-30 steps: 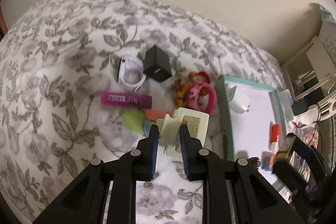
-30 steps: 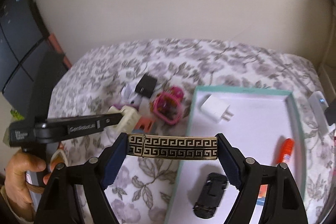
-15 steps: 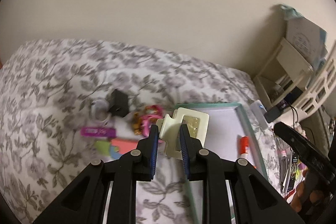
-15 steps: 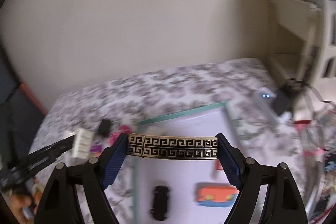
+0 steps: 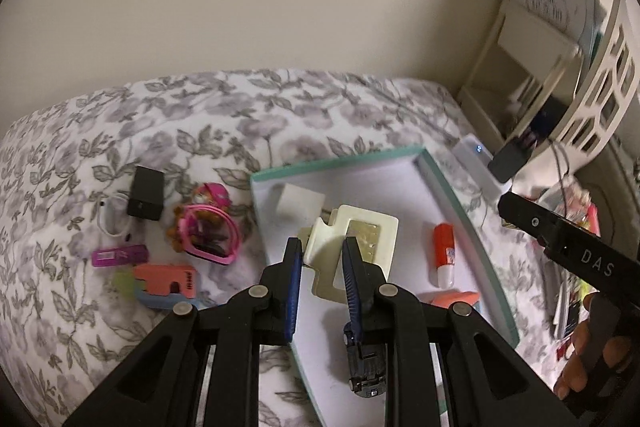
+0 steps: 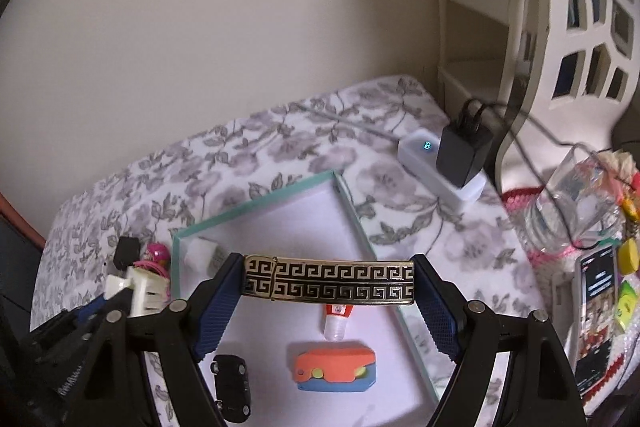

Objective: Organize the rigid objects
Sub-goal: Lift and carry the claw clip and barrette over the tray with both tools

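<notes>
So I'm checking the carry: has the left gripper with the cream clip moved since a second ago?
Yes. The left gripper, shut on the cream clip, has swung right, from over the floral bedspread to over the teal-rimmed tray.

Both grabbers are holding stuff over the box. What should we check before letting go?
1. Left gripper pinches the cream clip: ok.
2. Right gripper clamps the gold bar end to end: ok.
3. Clip over the box, not the bedspread: ok.
4. Bar over the box: ok in the right view.
5. Free floor for both: cannot tell. The white plug, glue stick, toy car and orange block already fill much of it.
6. Height above the box floor: cannot tell.
</notes>
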Available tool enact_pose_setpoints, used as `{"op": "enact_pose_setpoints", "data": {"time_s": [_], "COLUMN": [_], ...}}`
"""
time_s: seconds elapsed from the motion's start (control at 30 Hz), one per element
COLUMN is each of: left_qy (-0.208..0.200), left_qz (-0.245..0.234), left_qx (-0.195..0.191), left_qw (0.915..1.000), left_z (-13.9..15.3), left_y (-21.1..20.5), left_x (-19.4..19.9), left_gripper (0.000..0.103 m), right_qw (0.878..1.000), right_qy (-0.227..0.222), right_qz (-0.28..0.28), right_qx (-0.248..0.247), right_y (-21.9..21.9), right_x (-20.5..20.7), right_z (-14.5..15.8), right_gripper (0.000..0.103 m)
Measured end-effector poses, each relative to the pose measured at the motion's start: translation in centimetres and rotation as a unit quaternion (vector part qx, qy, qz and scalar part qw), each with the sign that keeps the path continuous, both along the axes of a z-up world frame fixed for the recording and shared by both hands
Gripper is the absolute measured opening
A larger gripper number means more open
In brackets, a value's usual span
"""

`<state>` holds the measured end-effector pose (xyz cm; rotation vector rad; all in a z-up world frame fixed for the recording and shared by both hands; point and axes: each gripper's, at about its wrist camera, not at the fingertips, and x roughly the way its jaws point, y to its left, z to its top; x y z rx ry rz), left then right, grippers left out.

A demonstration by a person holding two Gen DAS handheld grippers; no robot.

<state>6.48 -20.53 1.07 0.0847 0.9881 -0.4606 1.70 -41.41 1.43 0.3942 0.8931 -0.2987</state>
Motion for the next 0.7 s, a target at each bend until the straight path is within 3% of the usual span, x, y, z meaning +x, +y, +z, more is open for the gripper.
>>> {"op": "enact_pose_setpoints", "data": {"time_s": [0.37, 0.7], "left_qy": [0.033, 0.048], "left_qz": [0.002, 0.003], "left_qx": [0.043, 0.071], "left_qw": [0.9985, 0.9963], "left_z": [-4.0, -6.0], "left_y": [-1.9, -2.3], "left_x": [0.8, 0.9], "left_gripper": [0.022, 0.022], "right_qw": [0.997, 0.994], "right_qy": [0.071, 0.101], "right_qz": [0.023, 0.042], "right_qx": [0.0, -0.003], "right_y": [0.8, 2.0], "right_x": [1.6, 2.4], "right_z": [-4.7, -6.1], "right_gripper": [0.084, 0.084]}}
